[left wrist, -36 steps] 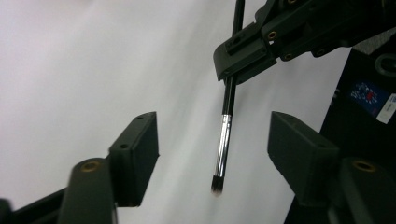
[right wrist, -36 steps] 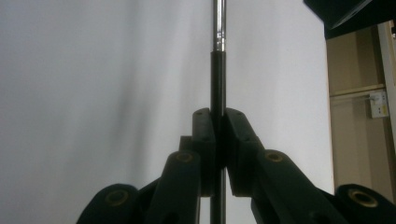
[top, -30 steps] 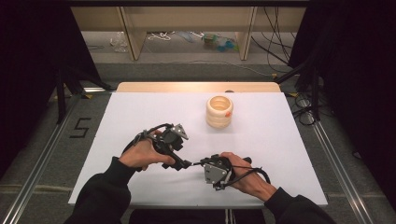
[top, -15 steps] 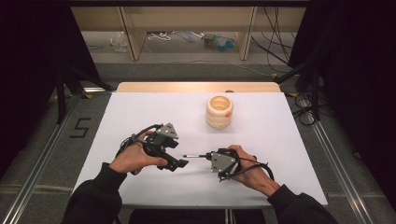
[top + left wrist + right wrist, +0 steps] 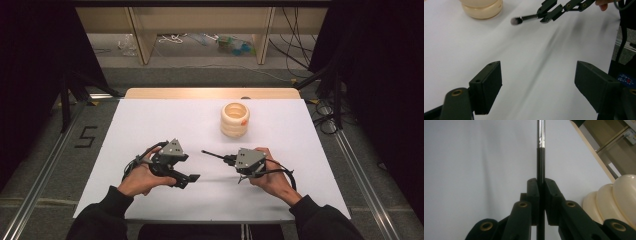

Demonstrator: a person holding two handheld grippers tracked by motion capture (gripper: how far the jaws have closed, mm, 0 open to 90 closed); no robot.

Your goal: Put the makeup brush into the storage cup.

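A thin black brush (image 5: 212,154) with a silver ferrule (image 5: 540,135) sticks out leftwards from my right gripper (image 5: 227,159), which is shut on its handle (image 5: 540,185). In the left gripper view the brush (image 5: 524,18) and the right gripper (image 5: 546,13) hang above the table, dark bristle tip pointing towards a cream ribbed pot (image 5: 481,8). That pot (image 5: 234,120) stands upright at the back middle of the white table (image 5: 150,120). My left gripper (image 5: 187,180) is open near the front left, with nothing between its jaws (image 5: 539,75).
The pot (image 5: 614,200) bulges at the right of the right gripper view. A wooden strip (image 5: 210,93) runs along the table's far edge, with shelf legs and cables beyond. Metal rails (image 5: 360,170) flank the table.
The two grippers were close together with the brush between them. My right gripper has drawn away to the right with the brush; the left gripper now stands apart and open.
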